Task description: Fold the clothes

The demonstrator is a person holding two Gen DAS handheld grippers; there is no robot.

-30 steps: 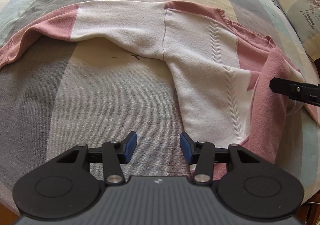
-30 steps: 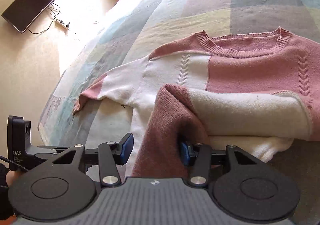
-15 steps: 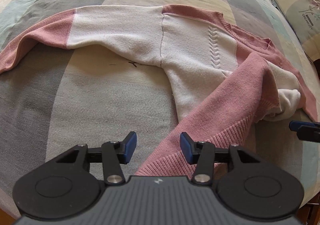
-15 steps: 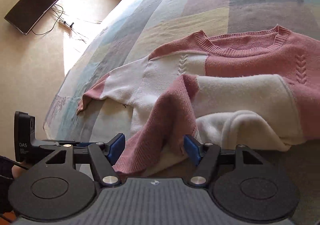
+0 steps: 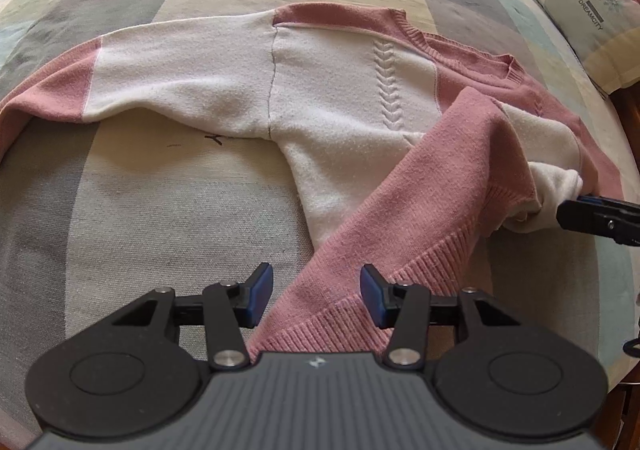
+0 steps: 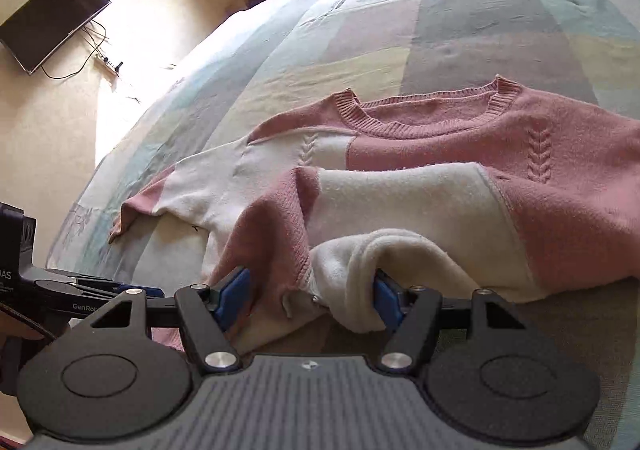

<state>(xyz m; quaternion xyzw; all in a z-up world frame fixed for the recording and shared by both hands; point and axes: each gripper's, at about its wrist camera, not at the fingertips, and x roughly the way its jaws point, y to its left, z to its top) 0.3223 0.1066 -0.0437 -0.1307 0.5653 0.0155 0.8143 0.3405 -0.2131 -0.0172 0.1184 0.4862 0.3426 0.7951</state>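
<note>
Pink-and-cream knitted sweater [image 5: 344, 98] on the striped bed [image 5: 160, 210] looks soft, light and floppy. Left claw [image 5: 316, 300] gapes over the ribbed cuff [image 5: 400, 282]; right claw [image 6: 310, 296] spread around bunched knit, best pinched there.

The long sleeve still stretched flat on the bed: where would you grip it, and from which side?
Grip the spread sleeve at its pink cuff end, probably with the open left gripper, coming in low from the bed's near edge. That end lies flat and free on the bedspread, so a pinch there could carry the sleeve across the sweater.
</note>
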